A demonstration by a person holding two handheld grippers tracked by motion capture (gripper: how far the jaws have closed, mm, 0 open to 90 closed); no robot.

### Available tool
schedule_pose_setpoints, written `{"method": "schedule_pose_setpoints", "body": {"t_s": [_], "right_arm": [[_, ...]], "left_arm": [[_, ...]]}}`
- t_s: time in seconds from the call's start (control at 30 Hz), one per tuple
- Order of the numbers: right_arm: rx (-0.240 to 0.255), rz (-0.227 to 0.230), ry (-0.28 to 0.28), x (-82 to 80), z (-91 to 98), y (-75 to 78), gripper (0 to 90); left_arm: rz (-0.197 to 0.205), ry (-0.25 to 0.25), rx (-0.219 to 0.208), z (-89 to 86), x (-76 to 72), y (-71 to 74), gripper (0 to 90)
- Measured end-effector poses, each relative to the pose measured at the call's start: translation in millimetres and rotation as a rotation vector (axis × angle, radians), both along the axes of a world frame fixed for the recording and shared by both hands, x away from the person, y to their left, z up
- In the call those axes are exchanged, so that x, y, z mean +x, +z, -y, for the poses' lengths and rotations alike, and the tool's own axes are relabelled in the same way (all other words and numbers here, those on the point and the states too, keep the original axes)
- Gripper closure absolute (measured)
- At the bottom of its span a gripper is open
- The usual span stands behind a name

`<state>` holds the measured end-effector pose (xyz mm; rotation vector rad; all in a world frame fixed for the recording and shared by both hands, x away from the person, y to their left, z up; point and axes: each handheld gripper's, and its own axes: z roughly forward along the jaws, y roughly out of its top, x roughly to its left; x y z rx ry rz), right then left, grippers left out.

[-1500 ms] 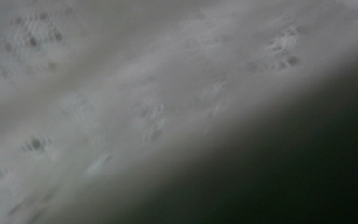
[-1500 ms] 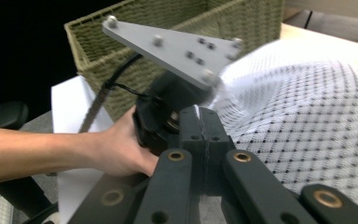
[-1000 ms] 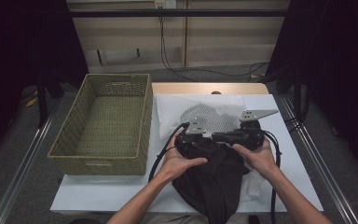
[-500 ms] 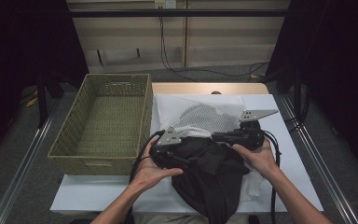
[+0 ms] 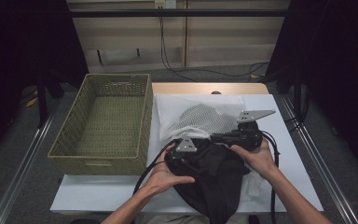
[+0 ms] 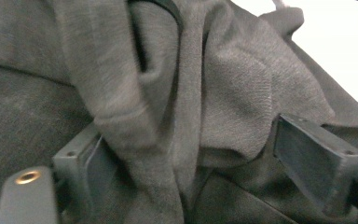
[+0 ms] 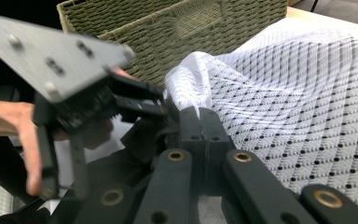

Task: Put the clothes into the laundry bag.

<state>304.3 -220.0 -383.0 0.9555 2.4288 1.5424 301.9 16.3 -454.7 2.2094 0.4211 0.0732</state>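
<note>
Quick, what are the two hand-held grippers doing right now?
Left hand-held gripper: open, jaws just widened, a fold of the dark garment lies loose between them.
Right hand-held gripper: shut on the white mesh bag.

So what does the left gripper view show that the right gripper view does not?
The left gripper view gives a close look at the dark garment bunched between the left gripper's open fingers. The right gripper view has the wicker basket, the white mesh bag and the right gripper, fingers shut. Both share some dark cloth.
</note>
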Motion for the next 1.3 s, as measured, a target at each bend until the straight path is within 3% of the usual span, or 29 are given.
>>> {"method": "schedule_pose_setpoints", "body": {"t_s": [0.07,0.17,0.2,0.3,0.43,0.53,0.67,0.73,0.83,0.97,1.0,1.1,1.17,1.23,1.3], "right_arm": [[-0.001,0.002,0.003,-0.2,-0.7,0.2,89.8],[-0.007,-0.002,0.009,0.2,-2.7,-1.1,89.9],[-0.01,-0.006,0.009,0.4,-3.3,-1.6,89.9],[-0.017,-0.006,0.007,1.4,-4.4,-2.3,89.8],[-0.015,-0.01,0.008,1.6,-4.5,-2.5,89.8],[-0.013,-0.009,0.014,2.0,-6.1,-2.0,89.8],[-0.008,0.004,0.021,-0.5,-7.5,3.2,89.9],[-0.001,0.007,0.019,-0.9,-6.4,4.8,89.8],[0.005,0.009,0.016,-1.7,-4.1,6.1,89.9],[0.011,0.0,0.016,-0.3,-5.1,5.1,89.9],[0.009,0.0,0.019,0.1,-5.4,4.5,89.9],[0.02,-0.005,0.028,-0.2,-6.1,5.4,89.9],[0.043,-0.018,0.038,-1.5,-6.4,7.4,89.9],[0.056,-0.022,0.045,-3.9,-8.0,10.5,89.9],[0.057,-0.015,0.057,-6.5,-10.4,13.2,89.9]], "left_arm": [[0.012,0.01,0.038,1.2,3.2,-5.2,26.7],[0.003,0.006,0.05,0.4,9.5,-9.5,42.5],[0.003,0.004,0.084,-0.1,10.8,-9.2,46.6],[0.016,0.001,0.091,1.9,13.8,-13.7,61.6],[-0.031,0.015,0.075,0.4,19.0,-11.1,76.0],[-0.051,0.026,0.051,-1.0,17.7,-4.6,77.9],[-0.055,-0.003,-0.018,3.4,16.3,3.8,78.8],[-0.048,-0.007,-0.009,7.1,15.5,7.7,79.0],[-0.065,-0.006,-0.059,10.3,17.4,5.6,79.2],[-0.066,-0.004,-0.093,16.6,20.4,4.1,78.9],[-0.056,-0.002,-0.076,18.8,20.8,5.7,78.9],[-0.039,0.018,-0.108,25.1,24.4,11.7,79.2],[-0.011,0.052,-0.113,27.4,26.3,16.7,79.6],[-0.007,0.084,-0.135,27.0,30.9,19.2,79.9],[-0.021,0.131,-0.188,27.0,35.3,21.0,80.1]]}}
